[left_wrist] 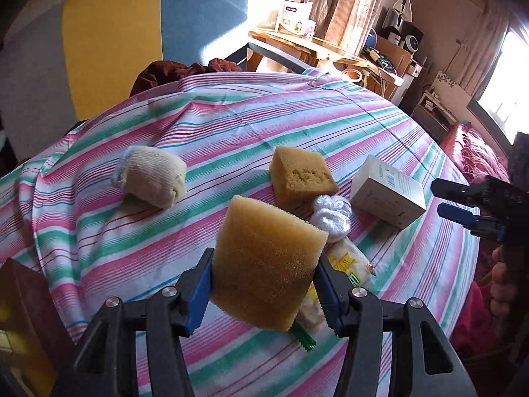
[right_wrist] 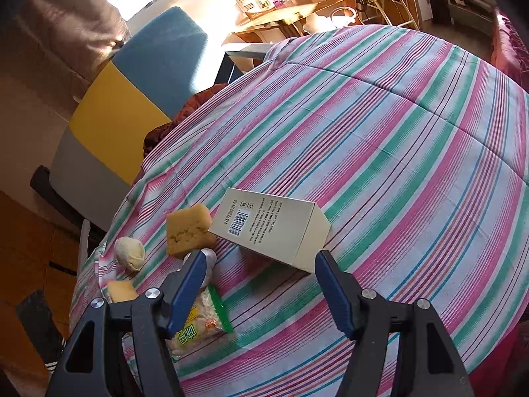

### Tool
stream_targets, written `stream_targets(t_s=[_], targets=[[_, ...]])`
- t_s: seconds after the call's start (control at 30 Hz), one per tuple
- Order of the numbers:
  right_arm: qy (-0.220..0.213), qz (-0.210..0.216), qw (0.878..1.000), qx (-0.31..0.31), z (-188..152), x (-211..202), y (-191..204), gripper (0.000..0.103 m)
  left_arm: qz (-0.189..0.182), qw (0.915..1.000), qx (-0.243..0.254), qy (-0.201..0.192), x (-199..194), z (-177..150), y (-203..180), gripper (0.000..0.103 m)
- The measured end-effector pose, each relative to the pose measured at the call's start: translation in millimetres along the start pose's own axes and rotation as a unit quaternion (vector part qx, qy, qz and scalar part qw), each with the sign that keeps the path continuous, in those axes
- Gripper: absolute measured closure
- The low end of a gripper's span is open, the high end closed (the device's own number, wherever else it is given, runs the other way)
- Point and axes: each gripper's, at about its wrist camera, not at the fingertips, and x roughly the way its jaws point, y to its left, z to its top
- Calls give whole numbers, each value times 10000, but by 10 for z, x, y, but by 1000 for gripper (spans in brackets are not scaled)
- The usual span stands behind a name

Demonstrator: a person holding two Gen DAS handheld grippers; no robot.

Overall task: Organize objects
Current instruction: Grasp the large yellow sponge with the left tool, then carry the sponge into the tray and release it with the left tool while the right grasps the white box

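Observation:
My left gripper (left_wrist: 264,284) is shut on a yellow sponge (left_wrist: 267,264), its blue pads pressing both sides, and holds it above the striped cloth (left_wrist: 198,125). That sponge (right_wrist: 121,291) also shows at the left edge of the right wrist view. Behind it lie a second sponge (left_wrist: 301,175), a crumpled white plastic bag (left_wrist: 332,213), a snack packet (left_wrist: 350,261) and a white box (left_wrist: 386,195). A rolled sock (left_wrist: 150,177) sits apart to the left. My right gripper (right_wrist: 260,258) stands open just in front of the white box (right_wrist: 274,228), with nothing between its fingers.
A green comb-like piece (left_wrist: 304,339) pokes out under the held sponge. A yellow and blue chair back (left_wrist: 132,33) stands behind the table, with a wooden desk (left_wrist: 297,43) further back. Red bedding (left_wrist: 476,158) lies to the right. A person's hand (left_wrist: 502,284) grips the right tool.

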Motion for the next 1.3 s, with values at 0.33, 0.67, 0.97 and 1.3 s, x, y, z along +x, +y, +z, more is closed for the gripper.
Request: stream_targets(t_s=[0.33, 0.67, 0.97, 1.3], targets=[[-7, -764, 9849, -1555, -152, 71, 457, 33, 36, 9997, 1, -223, -659, -464, -14, 45], [627, -1565, 9167, -3624, 76, 548, 740, 25, -4, 9995, -225, -213, -1043, -970, 91, 44], [1157, -1772, 8985, -3846, 135, 939, 698, 36, 43, 9967, -753, -294, -1264, -1216, 299, 44], [772, -1617, 9318, -3157, -341, 578, 618, 52, 813, 9873, -1189, -675, -1639, -1398, 555, 44]])
